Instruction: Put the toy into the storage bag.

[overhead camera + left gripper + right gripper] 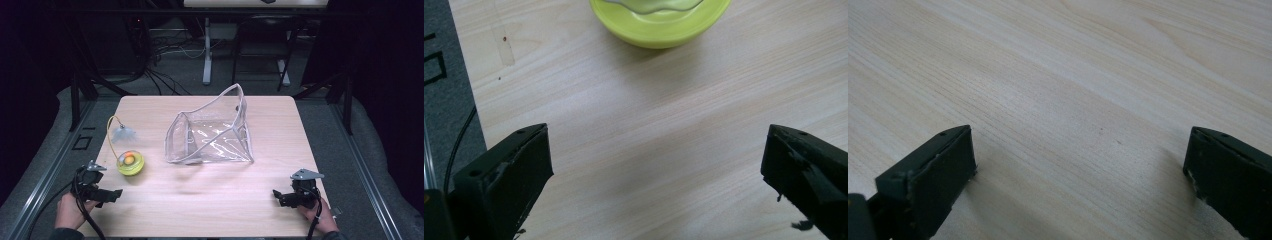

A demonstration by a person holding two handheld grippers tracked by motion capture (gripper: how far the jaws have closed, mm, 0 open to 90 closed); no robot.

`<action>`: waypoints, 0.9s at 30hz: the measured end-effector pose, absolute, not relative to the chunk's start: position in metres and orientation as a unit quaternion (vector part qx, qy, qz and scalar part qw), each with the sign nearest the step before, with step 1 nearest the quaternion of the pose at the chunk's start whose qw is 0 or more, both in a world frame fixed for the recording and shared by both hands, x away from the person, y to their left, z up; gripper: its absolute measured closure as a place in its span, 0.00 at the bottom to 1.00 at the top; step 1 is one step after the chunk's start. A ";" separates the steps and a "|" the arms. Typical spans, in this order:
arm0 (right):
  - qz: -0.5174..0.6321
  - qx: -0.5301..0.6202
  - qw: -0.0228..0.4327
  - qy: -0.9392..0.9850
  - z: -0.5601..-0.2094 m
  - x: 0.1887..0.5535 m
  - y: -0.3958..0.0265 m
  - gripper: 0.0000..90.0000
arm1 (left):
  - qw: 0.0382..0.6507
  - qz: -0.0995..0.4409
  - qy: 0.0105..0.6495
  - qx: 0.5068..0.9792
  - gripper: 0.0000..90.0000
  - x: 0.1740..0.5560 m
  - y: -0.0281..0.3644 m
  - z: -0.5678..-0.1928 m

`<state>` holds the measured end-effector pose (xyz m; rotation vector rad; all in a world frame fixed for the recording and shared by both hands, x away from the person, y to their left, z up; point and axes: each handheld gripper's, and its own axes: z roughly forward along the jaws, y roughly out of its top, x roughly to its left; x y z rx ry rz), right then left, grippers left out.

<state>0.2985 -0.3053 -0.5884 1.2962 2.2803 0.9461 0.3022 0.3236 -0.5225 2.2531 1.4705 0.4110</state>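
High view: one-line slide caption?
Two open hand-held grippers, left and right, rest at the table's near edge; yellow-green toy beside clear pouch.

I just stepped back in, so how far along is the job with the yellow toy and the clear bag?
Nothing looks done. The yellow toy sits on the table, outside the clear bag. Left gripper and right gripper are open, holding nothing. Grasping the toy is still left.
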 end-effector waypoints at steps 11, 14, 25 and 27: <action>0.334 0.460 0.175 0.804 -0.588 0.298 -0.305 0.00 | 0.219 0.155 0.525 0.808 0.00 0.310 0.326 -0.500; 0.334 0.460 0.175 0.804 -0.588 0.298 -0.305 0.00 | 0.219 0.157 0.524 0.808 0.00 0.312 0.328 -0.493; 0.334 0.461 0.175 0.803 -0.588 0.298 -0.305 0.00 | 0.218 0.160 0.510 0.817 0.00 0.327 0.328 -0.470; 0.334 0.461 0.175 0.803 -0.588 0.298 -0.305 0.00 | 0.216 0.158 0.514 0.815 0.00 0.329 0.328 -0.468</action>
